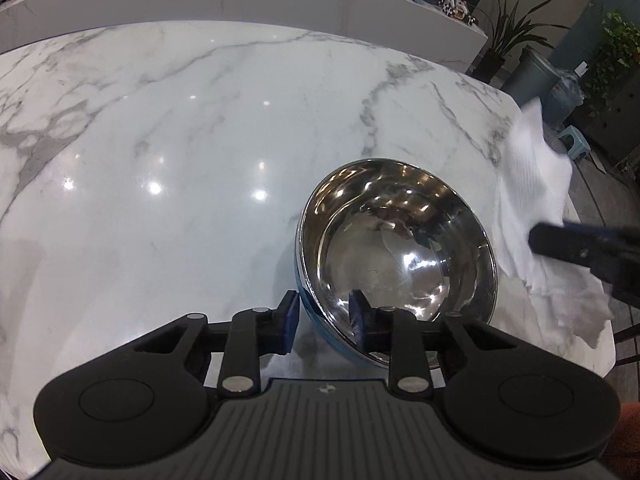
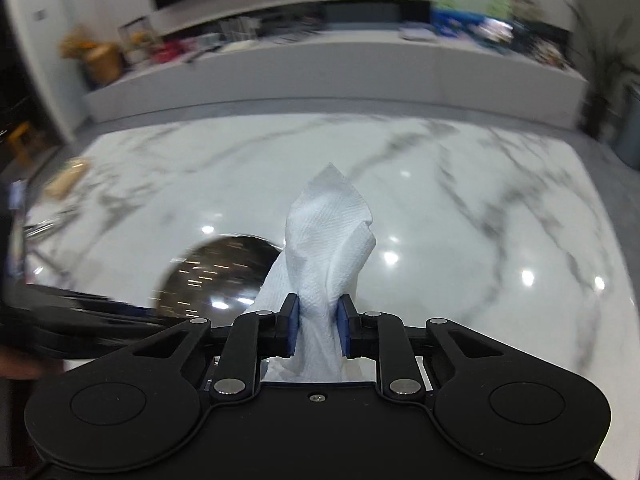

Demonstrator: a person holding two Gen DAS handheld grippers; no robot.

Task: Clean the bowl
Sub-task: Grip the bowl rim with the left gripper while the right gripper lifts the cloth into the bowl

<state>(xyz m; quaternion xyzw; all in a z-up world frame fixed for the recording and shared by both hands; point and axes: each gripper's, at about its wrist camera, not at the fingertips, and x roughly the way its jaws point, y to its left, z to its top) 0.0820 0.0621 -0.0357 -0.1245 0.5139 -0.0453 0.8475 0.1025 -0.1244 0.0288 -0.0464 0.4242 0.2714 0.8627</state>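
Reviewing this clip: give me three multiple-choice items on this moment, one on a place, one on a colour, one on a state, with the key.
1. Where do the left gripper's jaws sit?
A. across the bowl's near rim
B. on the paper towel
C. away from everything

2. What colour is the outside of the bowl?
A. red
B. blue
C. yellow

3. What is the state of the right gripper?
A. open and empty
B. shut on the bowl
C. shut on the paper towel

Key: 1 A, one jaw is inside and one outside the rim. 2 B, a blue band shows under the steel rim. 3 C, the white paper towel is pinched between its jaws, beside the bowl over the marble table.
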